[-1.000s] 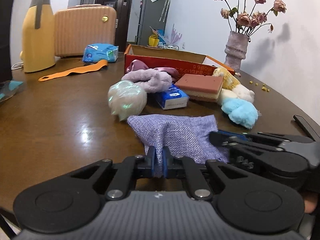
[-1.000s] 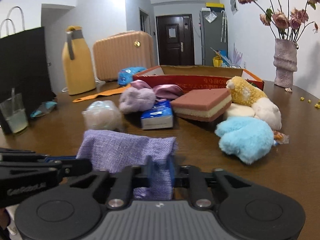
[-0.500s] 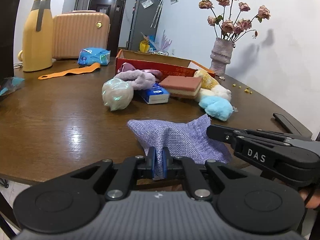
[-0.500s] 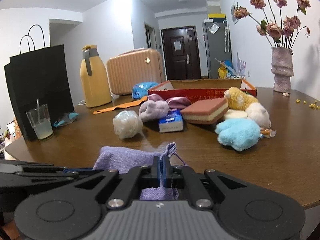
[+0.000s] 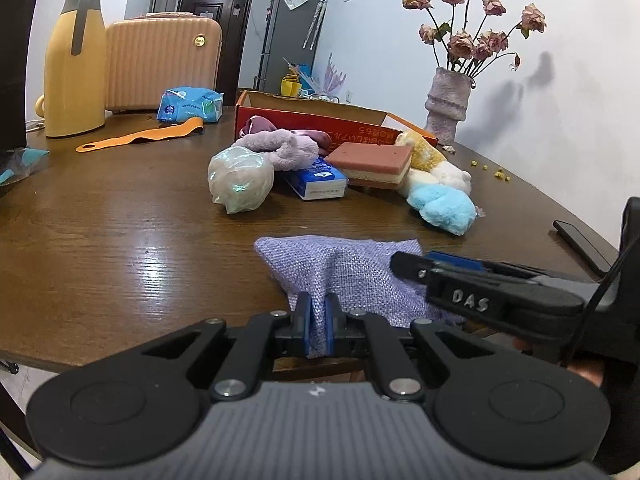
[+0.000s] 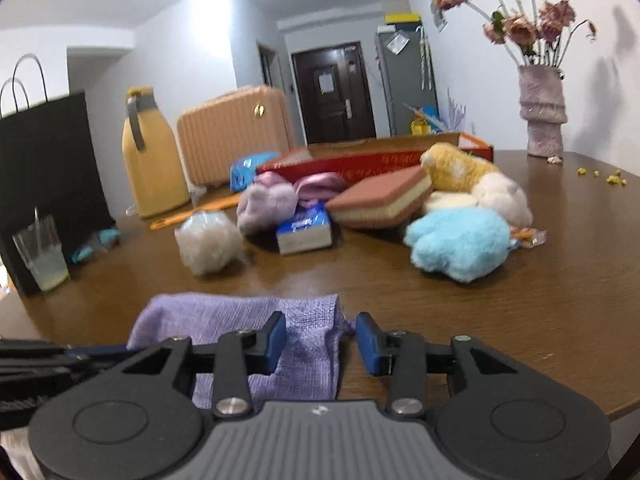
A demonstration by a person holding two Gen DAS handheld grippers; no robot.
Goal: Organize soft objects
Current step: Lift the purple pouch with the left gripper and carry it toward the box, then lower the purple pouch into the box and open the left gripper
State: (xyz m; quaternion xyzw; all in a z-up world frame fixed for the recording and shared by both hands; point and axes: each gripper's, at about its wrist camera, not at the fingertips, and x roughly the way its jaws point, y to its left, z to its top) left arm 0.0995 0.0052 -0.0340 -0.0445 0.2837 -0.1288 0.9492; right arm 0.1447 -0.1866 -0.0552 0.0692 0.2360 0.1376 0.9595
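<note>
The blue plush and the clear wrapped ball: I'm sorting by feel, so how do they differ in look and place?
The blue plush is fluffy, bare and bright blue; the wrapped ball is pale, whitish and sealed in shiny clear film. The plush lies at the right end of the pile, against the cream plush; the ball sits at the left end, in front of the lilac fluffy piece. Both rest on the wooden table, outside the red box.
</note>
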